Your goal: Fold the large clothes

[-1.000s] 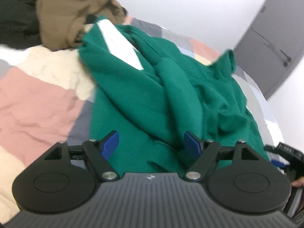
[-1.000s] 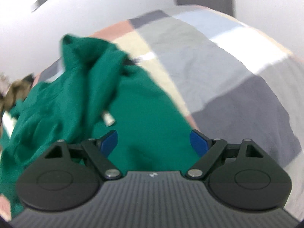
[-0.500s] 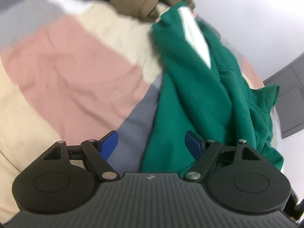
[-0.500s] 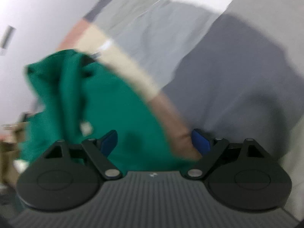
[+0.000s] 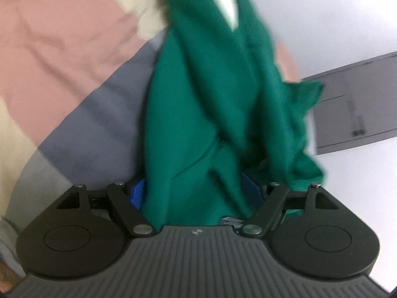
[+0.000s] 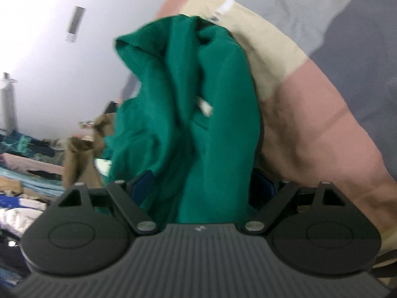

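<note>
A crumpled green garment (image 5: 198, 99) with a white strip (image 5: 223, 2) near its far end lies on the patchwork bed cover (image 5: 62, 37). My left gripper (image 5: 196, 193) is open and wide, and a bunched edge of the green cloth fills the gap between its blue pads (image 5: 137, 193). In the right wrist view the same green garment (image 6: 198, 87) rises in folds, with a white cord tip (image 6: 204, 105) on it. My right gripper (image 6: 203, 183) is also open and wide, with green cloth between its pads (image 6: 142, 181). Neither pair of pads visibly squeezes the cloth.
The bed cover (image 6: 310, 124) has pink, cream and grey patches. A grey door (image 5: 359, 114) stands in the white wall beyond the bed. A brown garment (image 6: 82, 159) and a pile of mixed clothes (image 6: 24, 168) lie to the left in the right wrist view.
Both grippers have dropped and rolled toward the green garment. Its edge, earlier ahead of the fingers, now sits between each pair of jaws. The jaw widths look unchanged.
</note>
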